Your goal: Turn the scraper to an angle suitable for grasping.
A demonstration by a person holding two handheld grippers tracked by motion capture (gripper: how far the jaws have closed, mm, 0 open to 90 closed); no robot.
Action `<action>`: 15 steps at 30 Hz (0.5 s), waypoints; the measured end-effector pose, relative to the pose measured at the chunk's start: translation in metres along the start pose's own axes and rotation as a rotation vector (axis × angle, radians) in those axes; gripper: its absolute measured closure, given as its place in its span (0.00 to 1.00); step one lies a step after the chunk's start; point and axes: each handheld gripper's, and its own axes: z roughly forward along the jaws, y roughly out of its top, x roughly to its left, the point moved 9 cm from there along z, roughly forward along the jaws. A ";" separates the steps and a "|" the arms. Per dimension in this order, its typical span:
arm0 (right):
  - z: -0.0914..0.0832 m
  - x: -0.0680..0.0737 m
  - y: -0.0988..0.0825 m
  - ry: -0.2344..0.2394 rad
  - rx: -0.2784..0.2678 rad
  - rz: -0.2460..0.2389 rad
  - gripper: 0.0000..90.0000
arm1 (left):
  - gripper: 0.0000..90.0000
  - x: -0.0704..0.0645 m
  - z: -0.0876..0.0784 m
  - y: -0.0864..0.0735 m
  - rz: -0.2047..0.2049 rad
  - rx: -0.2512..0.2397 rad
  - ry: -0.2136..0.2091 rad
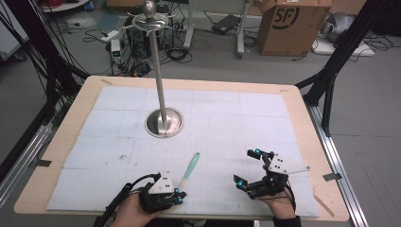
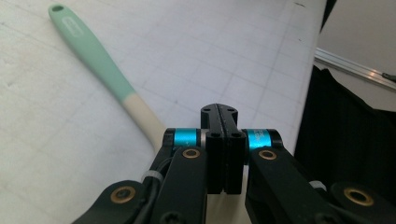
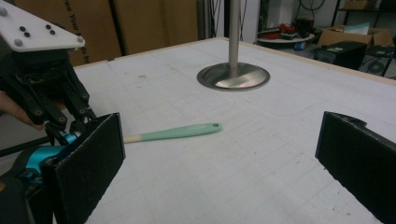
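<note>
A utensil (image 1: 190,168) with a mint-green handle and a cream neck lies flat on the white mat, its handle pointing away toward the stand. My left gripper (image 1: 178,195) sits at the near edge by the cream end, jaws shut. In the left gripper view the utensil (image 2: 93,56) runs past the left side of the closed left gripper (image 2: 219,114) and disappears under its linkage; nothing shows between the pads. My right gripper (image 1: 247,166) rests to the right, wide open and empty. Its view shows the utensil (image 3: 177,132) ahead of the right gripper (image 3: 224,163), with the left gripper (image 3: 42,84) beyond.
A tall metal stand (image 1: 160,80) with a round base (image 1: 164,123) rises from the mat (image 1: 236,118) behind the utensil. The wooden table edge (image 1: 307,142) frames the mat. A cardboard box (image 1: 293,23) and cables lie on the floor beyond.
</note>
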 end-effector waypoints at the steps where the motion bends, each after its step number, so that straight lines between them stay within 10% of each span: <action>1: 0.000 0.000 0.000 -0.001 -0.001 -0.002 0.00 | 1.00 0.002 0.003 0.001 -0.004 0.002 -0.005; 15: -0.003 0.000 0.000 -0.005 -0.006 0.001 0.00 | 1.00 0.023 -0.007 -0.005 -0.010 0.033 0.050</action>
